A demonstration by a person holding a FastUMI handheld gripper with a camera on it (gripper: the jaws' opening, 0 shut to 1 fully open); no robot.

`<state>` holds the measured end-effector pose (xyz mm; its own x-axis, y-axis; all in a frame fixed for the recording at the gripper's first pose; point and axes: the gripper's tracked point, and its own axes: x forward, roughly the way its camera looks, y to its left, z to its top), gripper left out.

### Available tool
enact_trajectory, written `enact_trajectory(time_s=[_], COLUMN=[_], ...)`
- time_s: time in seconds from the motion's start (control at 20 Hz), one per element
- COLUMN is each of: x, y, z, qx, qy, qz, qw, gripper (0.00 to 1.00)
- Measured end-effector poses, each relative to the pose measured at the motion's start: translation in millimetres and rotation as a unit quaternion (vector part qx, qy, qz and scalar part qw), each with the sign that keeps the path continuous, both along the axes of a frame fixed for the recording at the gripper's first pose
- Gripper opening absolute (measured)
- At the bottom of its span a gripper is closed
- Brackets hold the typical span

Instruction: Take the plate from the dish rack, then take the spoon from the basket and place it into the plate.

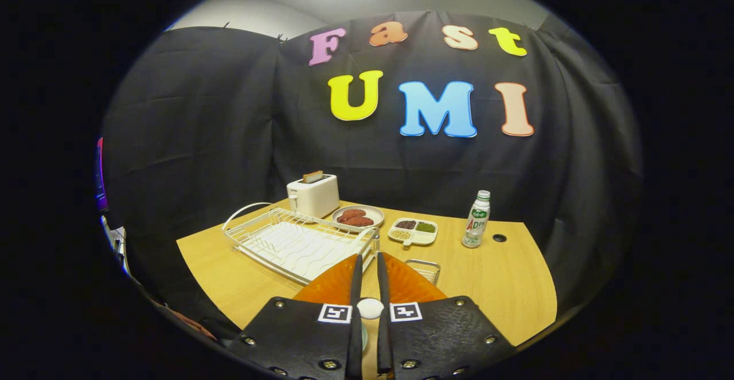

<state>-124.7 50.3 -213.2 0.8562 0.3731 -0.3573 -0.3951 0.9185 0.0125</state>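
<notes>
An orange plate (410, 285) is held up over the table, just in front of the right end of the white wire dish rack (289, 243). My gripper (370, 257) is shut on the plate, with both fingers pressing its rim and the plate fanning out to either side of them. The rack's slots look bare. A small wire basket (425, 267) peeks out past the plate's right edge, with most of it and whatever it holds hidden behind the plate.
Beyond the rack stand a white toaster (312, 195) with toast in it, a plate of sausages (358, 216) and a divided dish of beans (414, 231). A drink bottle (476, 219) stands to the right near a hole (499, 237) in the wooden table (504, 288).
</notes>
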Motion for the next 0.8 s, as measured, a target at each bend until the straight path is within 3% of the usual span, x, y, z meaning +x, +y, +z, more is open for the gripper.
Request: enact_trajectory(time_s=[0.4,0.8], x=[-9.7,-8.2], y=[37.4,103.7], z=[-49.4,-84.2], qx=[-0.021,-0.045], qy=[0.067,0.104], qz=[0.032,0.101], qw=[0.997,0.988], gripper=[0.10,0.10])
